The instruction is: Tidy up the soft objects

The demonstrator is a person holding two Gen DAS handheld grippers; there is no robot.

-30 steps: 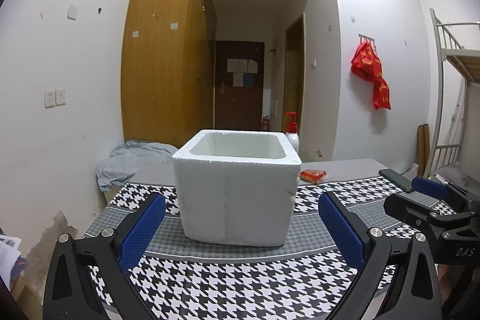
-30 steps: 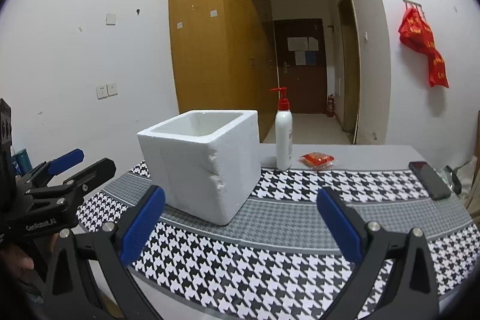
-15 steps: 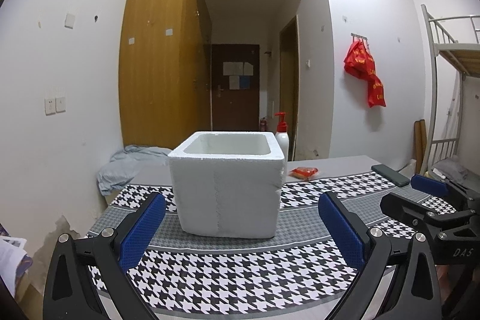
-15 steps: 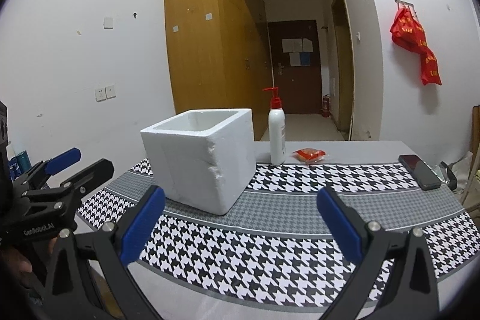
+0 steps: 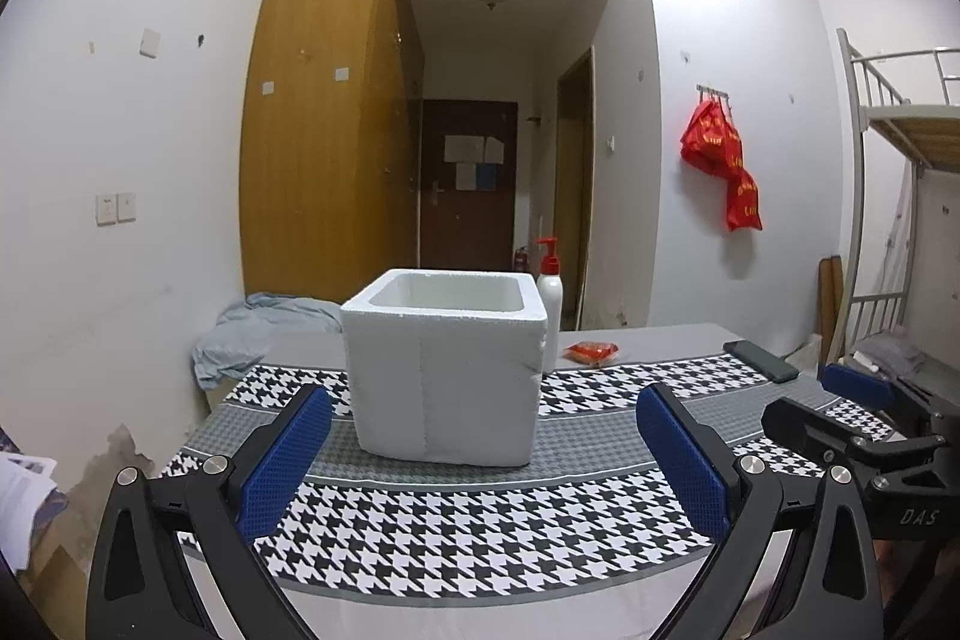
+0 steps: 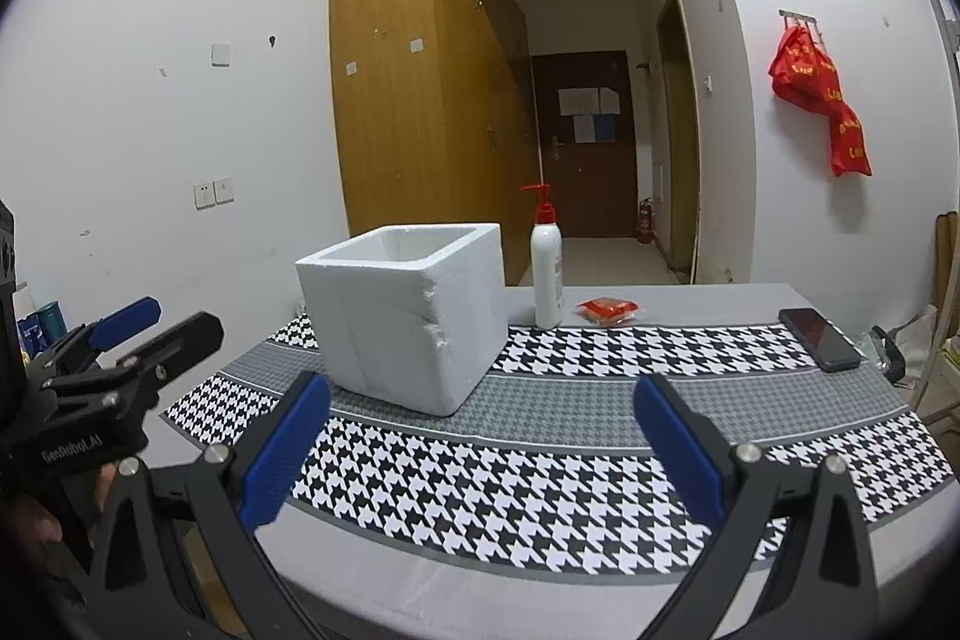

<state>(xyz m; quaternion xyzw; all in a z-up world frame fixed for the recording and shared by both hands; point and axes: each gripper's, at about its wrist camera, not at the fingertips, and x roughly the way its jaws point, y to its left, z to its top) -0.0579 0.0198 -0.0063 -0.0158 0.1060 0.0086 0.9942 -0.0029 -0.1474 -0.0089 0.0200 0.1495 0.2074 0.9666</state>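
The left gripper [image 5: 483, 457] and the right gripper [image 6: 480, 451] both hover above the near edge of the table [image 6: 708, 295], fingers spread wide and holding nothing. The white foam box [image 5: 447, 370] stands upright on the houndstooth cloth [image 6: 600, 472], ahead of both grippers and apart from them. The small red packet [image 6: 607, 309] lies farther back, near the pump bottle [image 6: 546, 274].
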